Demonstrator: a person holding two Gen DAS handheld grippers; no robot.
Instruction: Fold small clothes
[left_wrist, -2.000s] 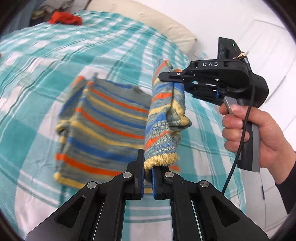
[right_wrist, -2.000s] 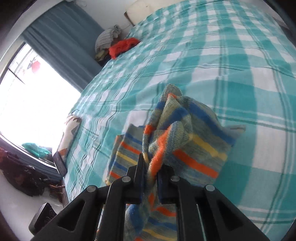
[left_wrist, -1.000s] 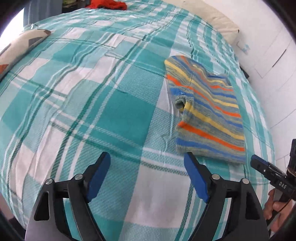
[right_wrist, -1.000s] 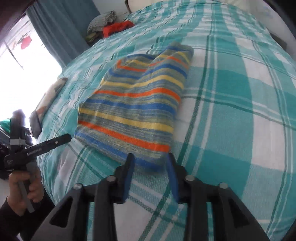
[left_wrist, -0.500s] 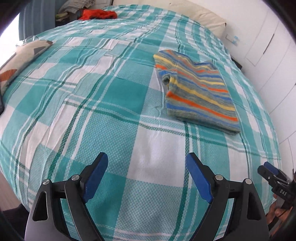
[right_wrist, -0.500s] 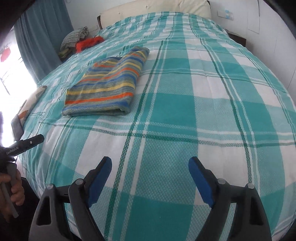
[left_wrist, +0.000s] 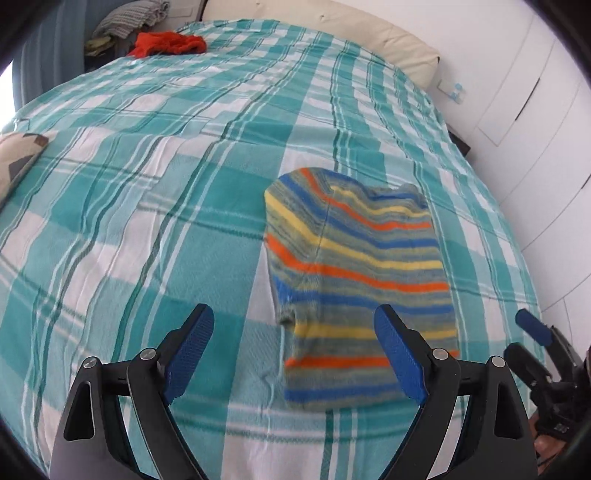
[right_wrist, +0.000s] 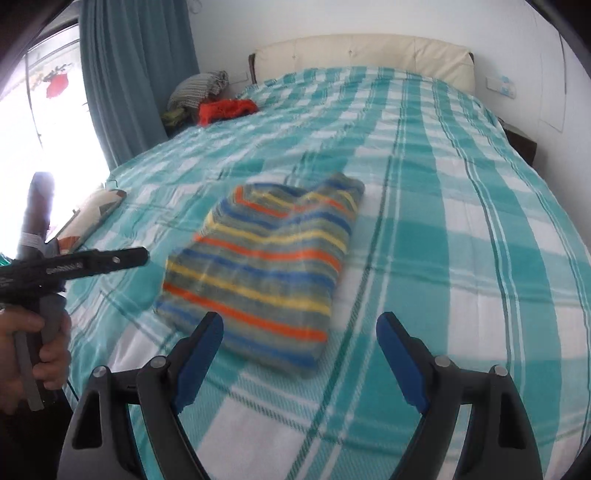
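**Folded striped sweater lies on the plaid bed, both grippers empty**

While the left wrist camera looks down over the bed, the left gripper (left_wrist: 293, 354) stands with its blue-padded jaws spread wide and nothing between them. The folded striped sweater (left_wrist: 354, 280) lies flat on the teal plaid bedspread (left_wrist: 147, 206), just beyond the gripper and more toward its right-hand finger, whose pad overlaps the sweater's near edge in the picture; whether it touches cannot be told. The sweater is a compact rectangle, with a small rolled cuff showing at its left edge. At the lower right edge the right gripper (left_wrist: 528, 339) comes into view, one blue pad visible, clear of the sweater. A red garment (left_wrist: 168, 43) sits at the far corner of the bed, beside a heap of grey and striped clothes (left_wrist: 129, 18). A cream headboard (left_wrist: 369, 33) runs along the far end, and a patterned cushion (left_wrist: 20, 155) lies at the left edge.

Seen from the right wrist, the right gripper (right_wrist: 299, 354) has just been opening; its jaws stand wide apart with nothing between them. The sweater (right_wrist: 266, 273) rests on the bedspread (right_wrist: 461, 240) ahead and toward the left finger, slightly blurred. On the left, a hand (right_wrist: 33, 350) holds the left gripper (right_wrist: 110, 260) by its handle, and that gripper hangs just beside the sweater, apart from it. The red garment (right_wrist: 225, 110) lies far back near a teal curtain (right_wrist: 136, 74) and a bright window (right_wrist: 44, 122).
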